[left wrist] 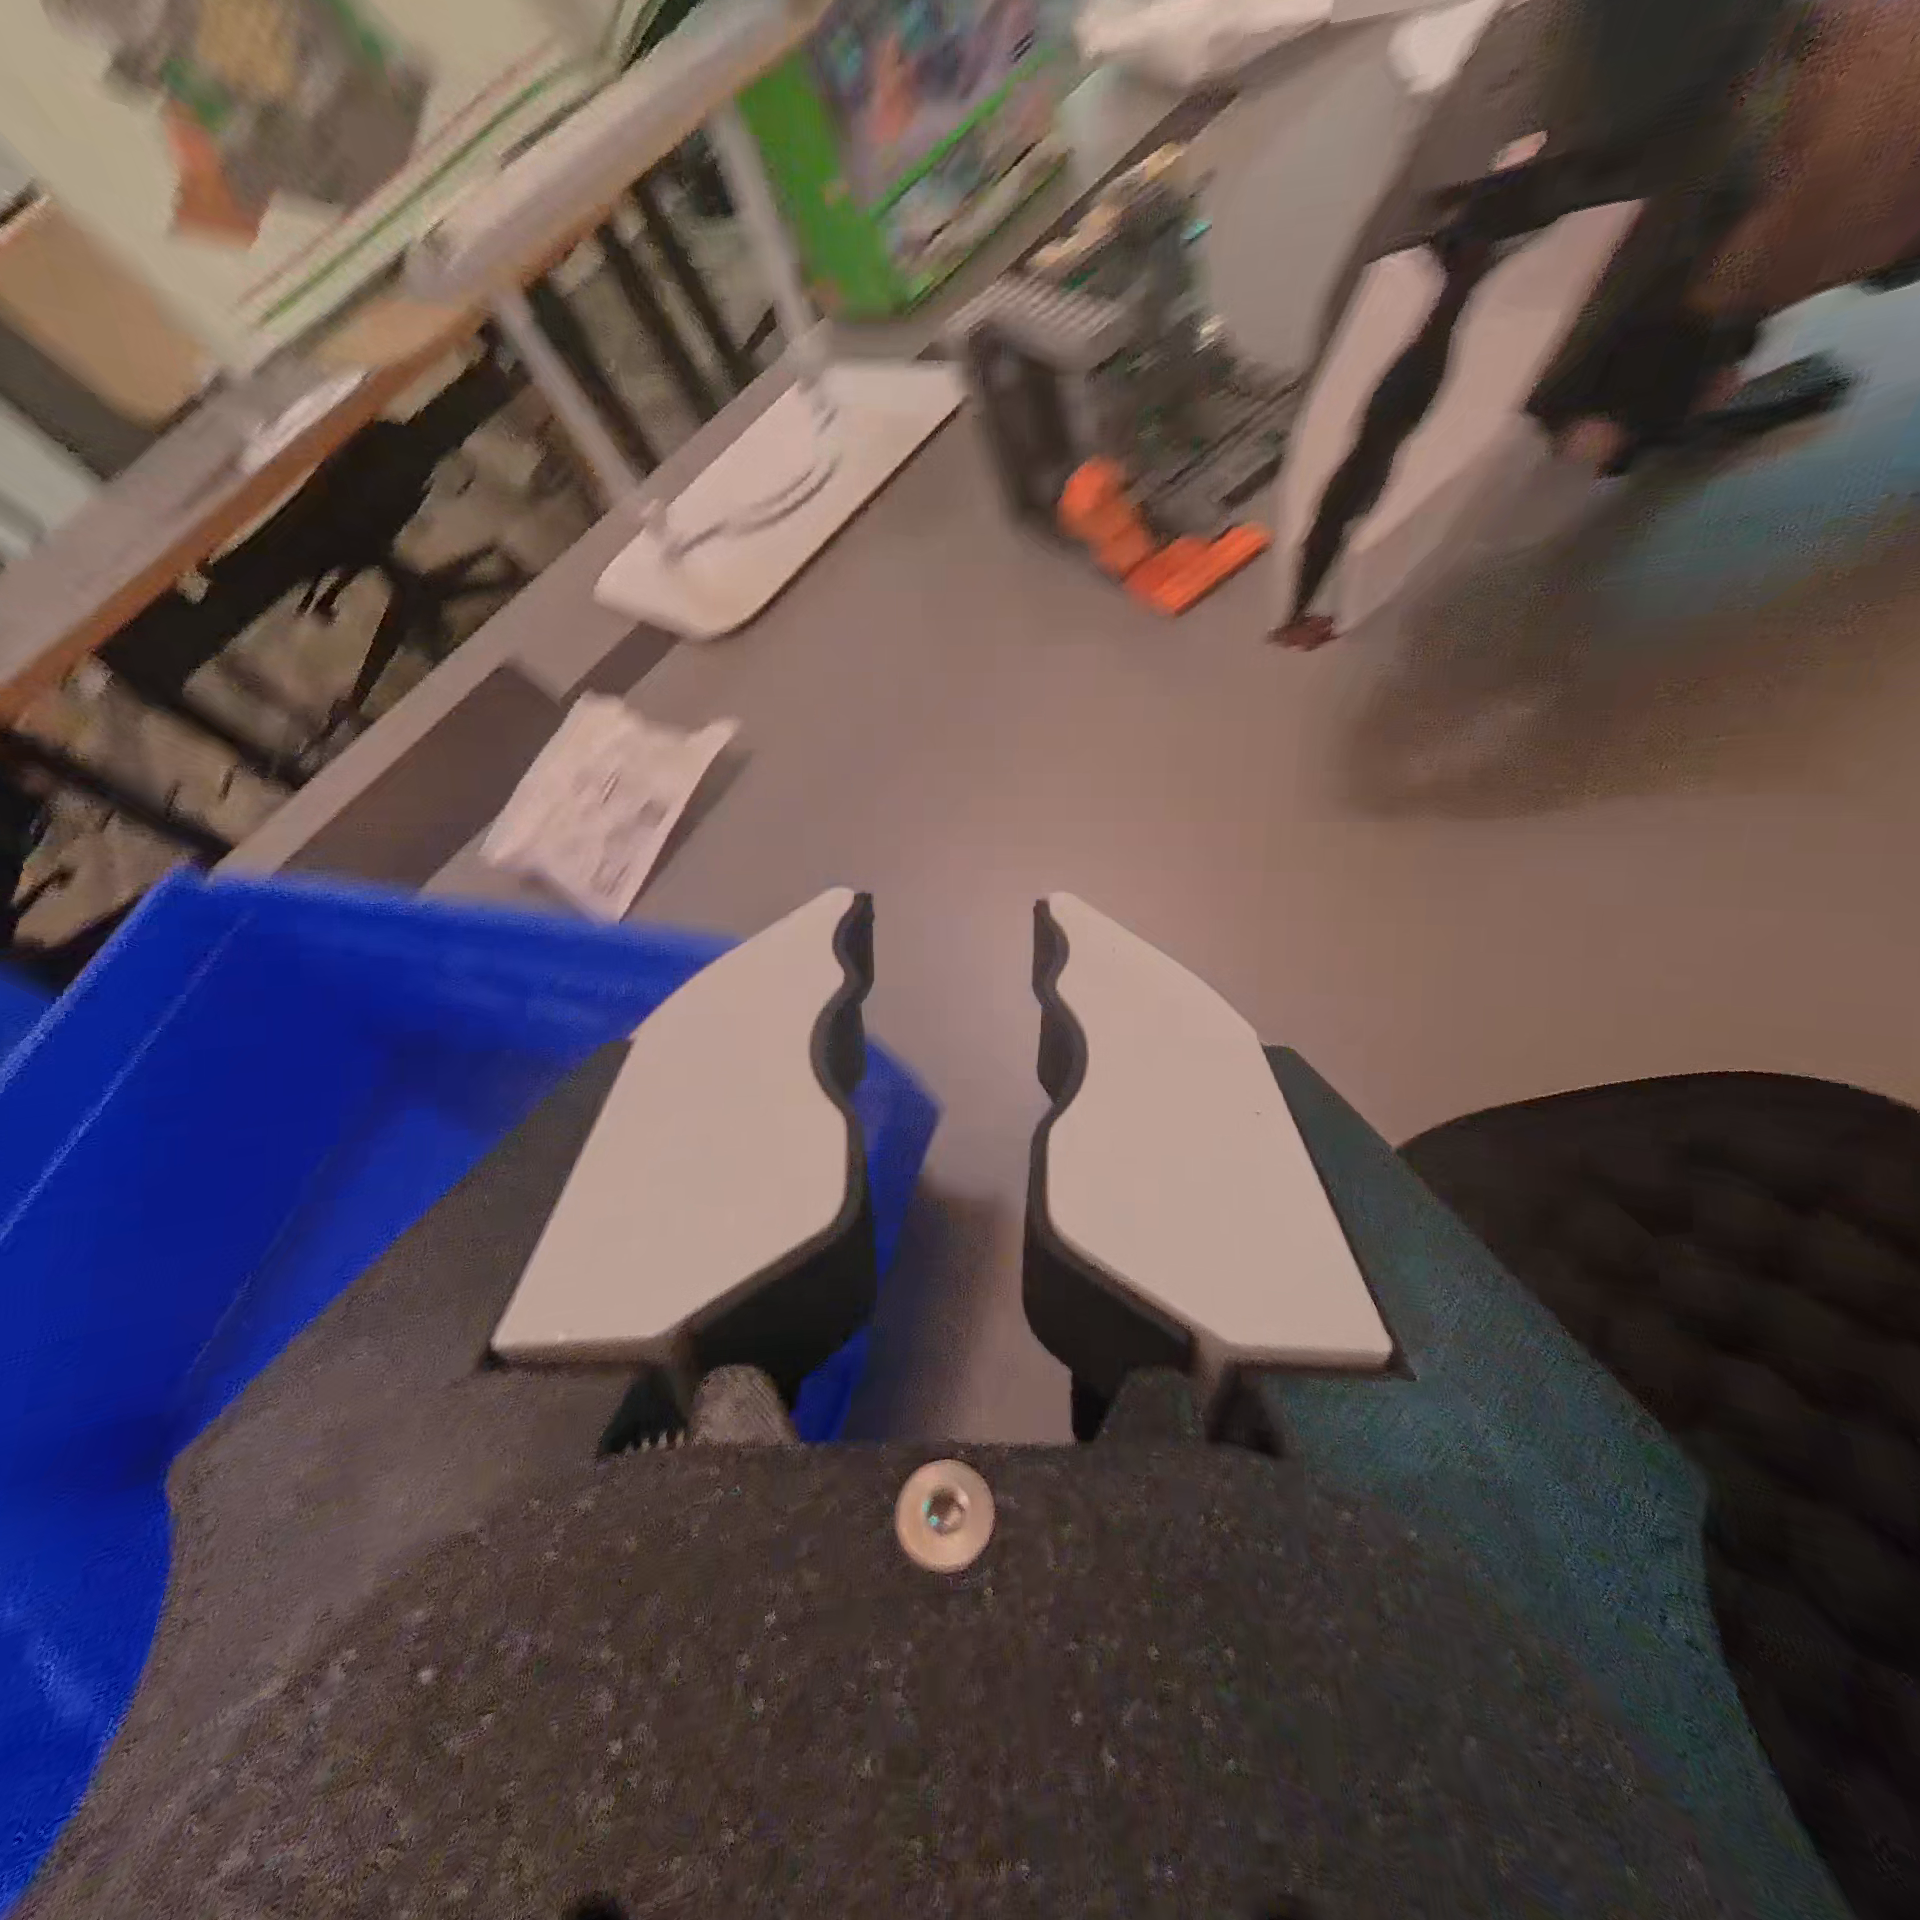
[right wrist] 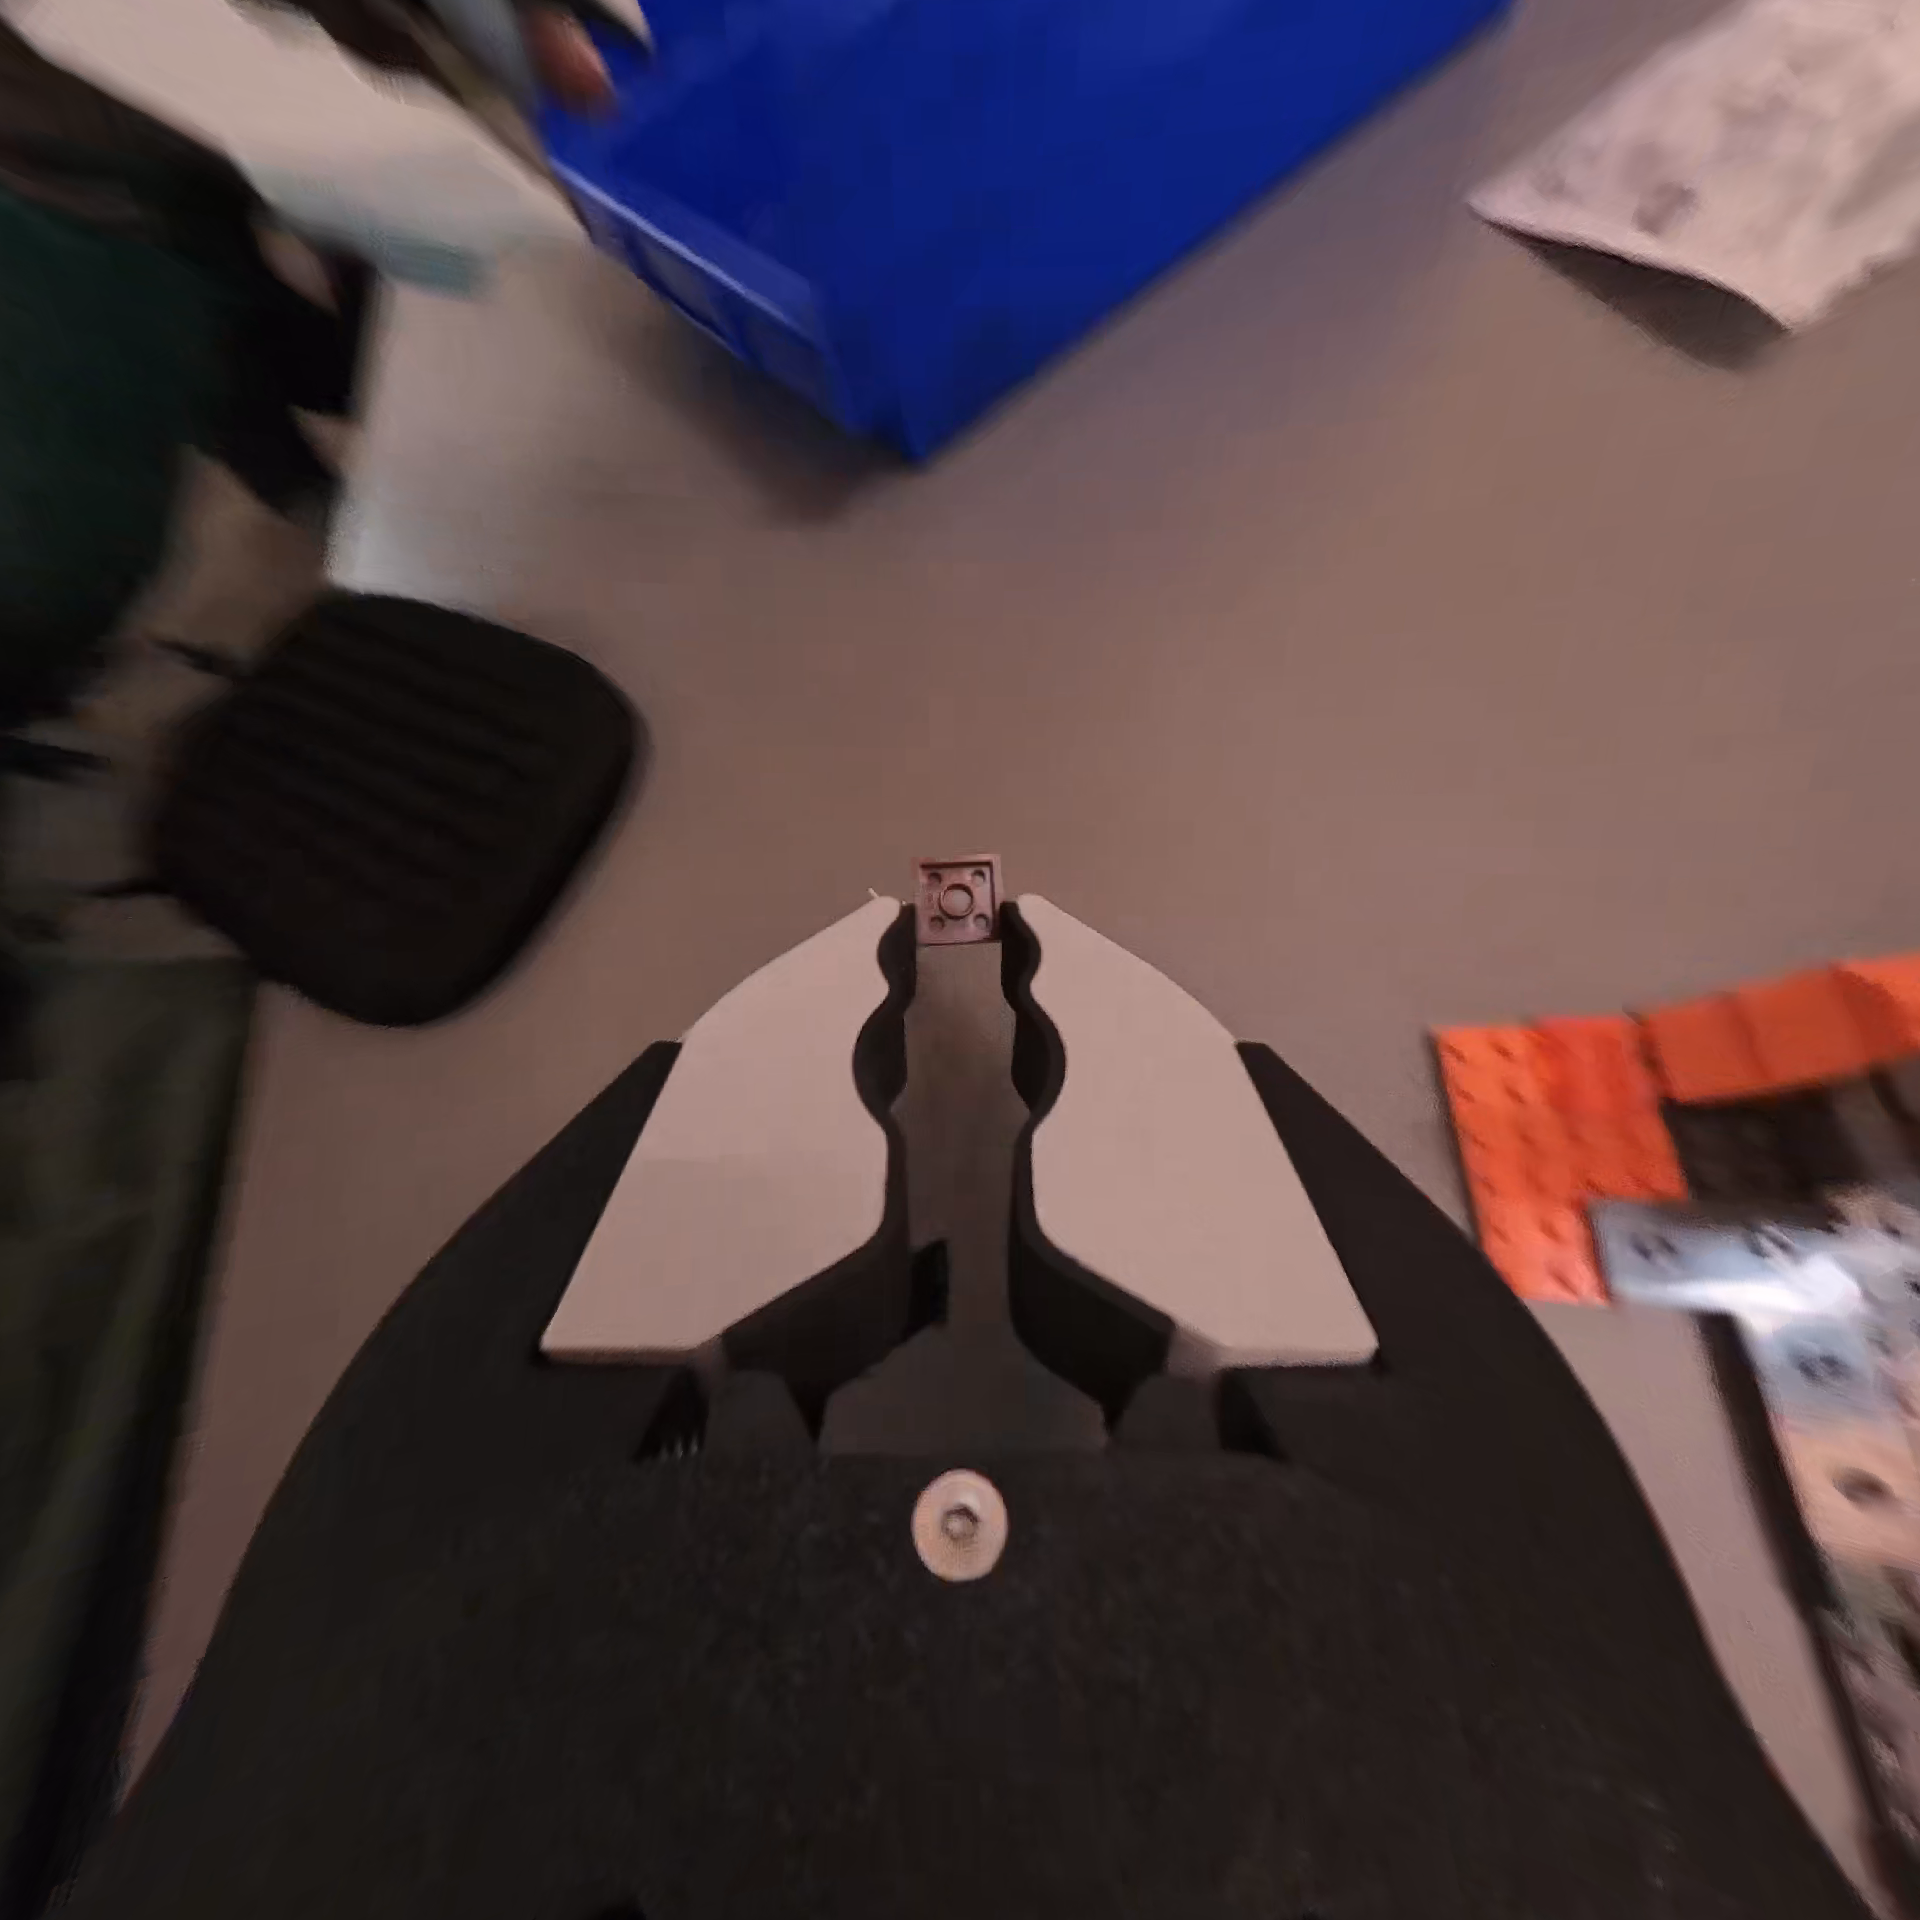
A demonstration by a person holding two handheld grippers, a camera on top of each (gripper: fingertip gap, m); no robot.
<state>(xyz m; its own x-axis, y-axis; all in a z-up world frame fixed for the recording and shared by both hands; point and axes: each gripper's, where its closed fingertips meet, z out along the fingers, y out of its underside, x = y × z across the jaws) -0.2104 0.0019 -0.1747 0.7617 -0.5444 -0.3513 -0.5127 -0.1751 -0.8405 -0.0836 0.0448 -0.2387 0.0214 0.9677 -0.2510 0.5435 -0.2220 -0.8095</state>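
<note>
Pinching small brown brick point(right wrist: 959, 902): right hand-held gripper point(right wrist: 958, 914), blurred elsewhere; left point(left wrist: 953, 914) gapes bare.

One blue bin point(right wrist: 997, 187) counted, one small brown square plate point(right wrist: 959, 902), one black ribbed pad point(right wrist: 395, 810), one white paper sheet point(right wrist: 1745, 156), one white tray point(left wrist: 779, 499), perhaps two orange plates point(right wrist: 1558, 1143), blurred.

I see a grey table point(right wrist: 1195, 644) carrying a blue bin point(right wrist: 935, 187), a black ribbed pad point(right wrist: 384, 810), a crumpled printed sheet point(right wrist: 1714, 145), an orange-and-black brick build point(right wrist: 1558, 1122) and, farther back, a white tray point(left wrist: 769, 509).
</note>
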